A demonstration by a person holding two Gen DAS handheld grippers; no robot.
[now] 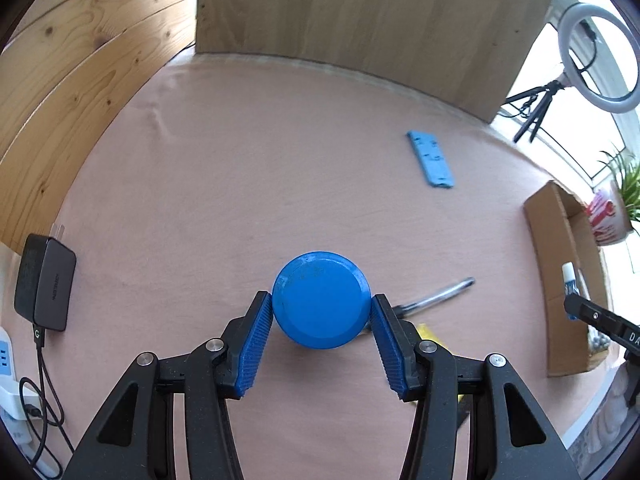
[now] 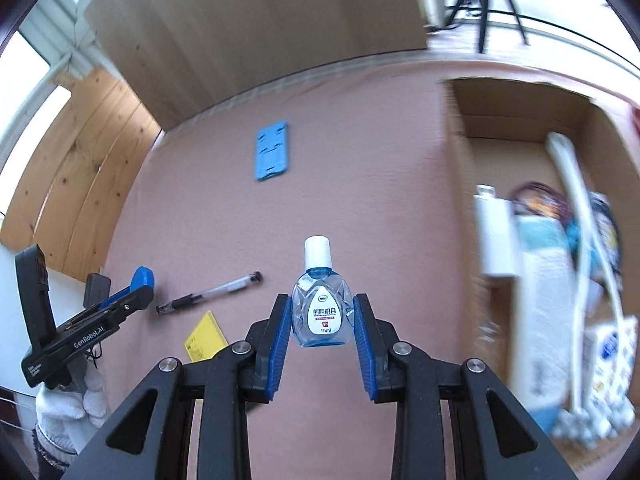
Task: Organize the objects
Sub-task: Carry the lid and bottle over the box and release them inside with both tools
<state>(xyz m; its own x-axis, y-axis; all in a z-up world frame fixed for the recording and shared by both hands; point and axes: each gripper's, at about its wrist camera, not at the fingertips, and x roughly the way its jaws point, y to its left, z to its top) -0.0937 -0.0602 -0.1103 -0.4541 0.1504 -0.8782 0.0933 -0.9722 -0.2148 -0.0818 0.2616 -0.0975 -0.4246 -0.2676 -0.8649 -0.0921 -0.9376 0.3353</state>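
The right tool [image 2: 321,320], clamped on the upright eye-drop bottle [image 2: 321,312], has the open cardboard box [image 2: 520,120] just to its right; the left tool [image 1: 322,312] grips a blue round lid [image 1: 322,300].

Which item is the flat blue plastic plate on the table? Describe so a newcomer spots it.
On the pink tabletop, look toward the far wooden back panel. The flat blue rectangular plastic plate lies alone there, beyond the clear pen and yellow card. It alone is flat, blue, with small cut-outs.
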